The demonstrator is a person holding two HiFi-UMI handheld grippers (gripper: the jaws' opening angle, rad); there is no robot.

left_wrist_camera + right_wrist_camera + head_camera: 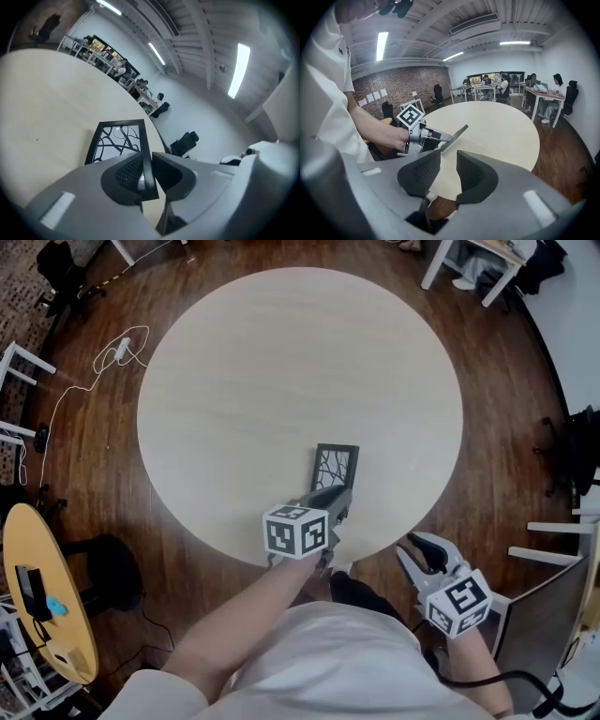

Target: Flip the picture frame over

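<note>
The picture frame (335, 468) is black-rimmed, with a white picture of dark branching lines. My left gripper (330, 505) is shut on its near edge, close to the table's front rim. In the left gripper view the two pads (126, 172) clamp the frame (118, 142) by its right-hand rim. The right gripper view shows the frame (456, 135) slanting upward from the left gripper (425, 136), above its shadow on the tabletop. My right gripper (419, 557) hangs off the table at the lower right. It (448, 165) is open, with nothing between the jaws.
The round pale wooden table (281, 362) stands on a dark wood floor. A small yellow side table (42, 615) is at the lower left and a white cable (98, 362) lies on the floor to the left. Desks with seated people (532, 86) line the far wall.
</note>
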